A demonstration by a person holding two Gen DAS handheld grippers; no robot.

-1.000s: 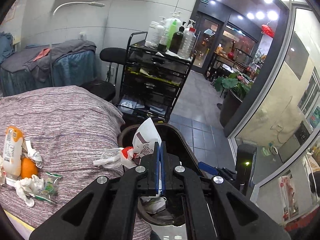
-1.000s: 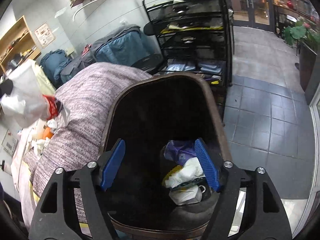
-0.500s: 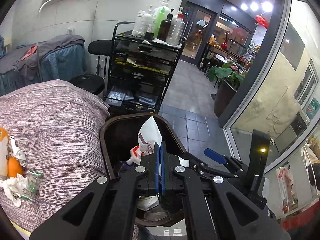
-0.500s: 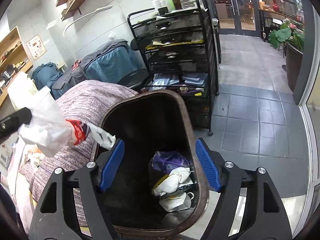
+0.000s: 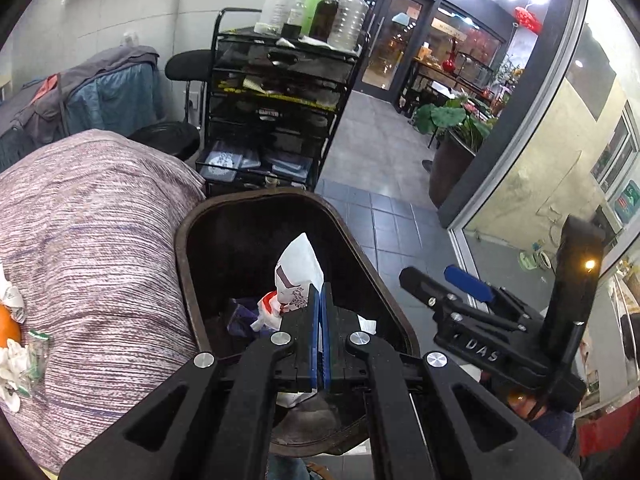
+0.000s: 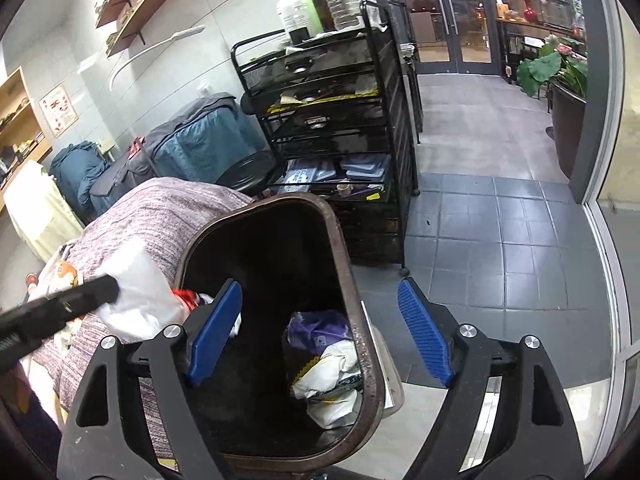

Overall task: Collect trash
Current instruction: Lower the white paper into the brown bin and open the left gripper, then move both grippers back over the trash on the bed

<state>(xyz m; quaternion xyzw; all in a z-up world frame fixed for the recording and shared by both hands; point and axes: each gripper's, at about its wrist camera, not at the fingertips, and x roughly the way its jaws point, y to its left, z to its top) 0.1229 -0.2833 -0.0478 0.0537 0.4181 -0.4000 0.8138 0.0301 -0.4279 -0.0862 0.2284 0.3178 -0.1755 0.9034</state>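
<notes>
A dark brown trash bin (image 5: 188, 280) stands beside the cloth-covered table. My left gripper (image 5: 320, 292) is shut on a white plastic bag with a red patch (image 5: 300, 264) and holds it over the bin's mouth. In the right wrist view the same bag (image 6: 136, 300) hangs at the bin's left rim (image 6: 352, 280), with the left gripper's black finger (image 6: 80, 296) across it. My right gripper (image 6: 318, 288) hovers above the bin; its jaws are opening and nothing is between the blue pads. Crumpled white and purple trash (image 6: 328, 360) lies at the bottom of the bin.
On the purple striped tablecloth (image 5: 100, 240) at the left lie an orange (image 5: 8, 332) and crumpled tissue (image 5: 12, 364). A black wire cart with bottles (image 5: 280, 100) stands behind the bin. Grey tiled floor (image 6: 500, 240) and a glass wall lie to the right.
My left gripper carried the white bag from the table's edge rightward and down over the bin. The right gripper's jaws spread wider and it drew back to the bin's right side.
</notes>
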